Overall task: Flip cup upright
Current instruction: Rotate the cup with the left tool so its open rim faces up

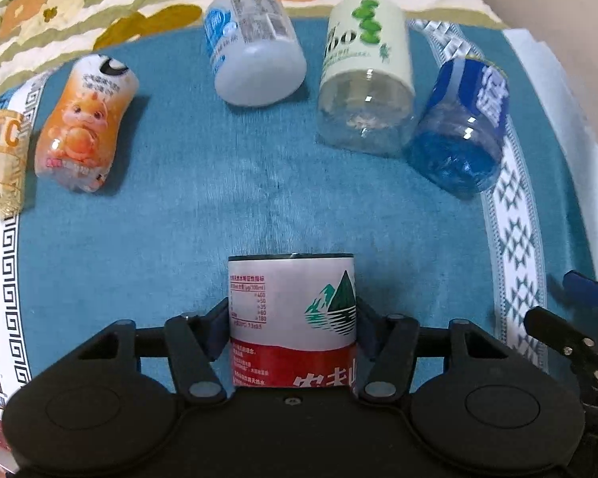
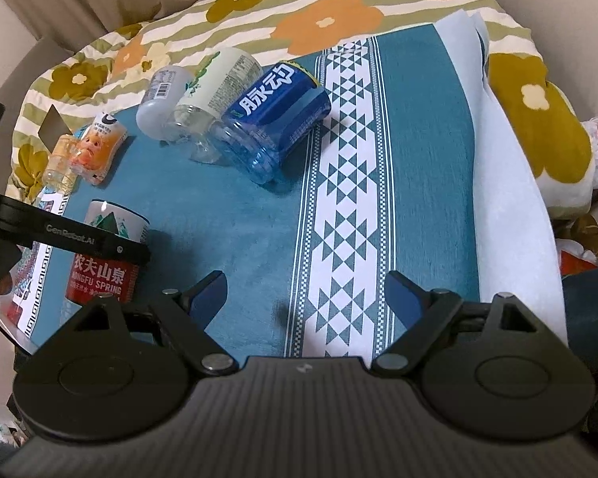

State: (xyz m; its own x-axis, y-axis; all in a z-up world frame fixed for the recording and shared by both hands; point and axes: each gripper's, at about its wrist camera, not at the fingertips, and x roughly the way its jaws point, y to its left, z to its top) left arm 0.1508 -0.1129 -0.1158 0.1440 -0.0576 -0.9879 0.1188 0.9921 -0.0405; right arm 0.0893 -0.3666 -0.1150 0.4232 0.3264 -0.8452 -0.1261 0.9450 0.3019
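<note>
My left gripper is shut on a red-and-white Nongfu Spring cup, cut from a bottle, which stands upright on the blue cloth; it also shows in the right wrist view, held at mid-height. Several other bottle cups lie on their sides further back: an orange cartoon one, a frosted white one, a clear one with a green label and a blue one. My right gripper is open and empty over the patterned white band, to the right of the held cup.
A clear yellowish cup lies at the far left edge. The blue cloth lies over a flowered bedspread. A white sheet borders the cloth on the right.
</note>
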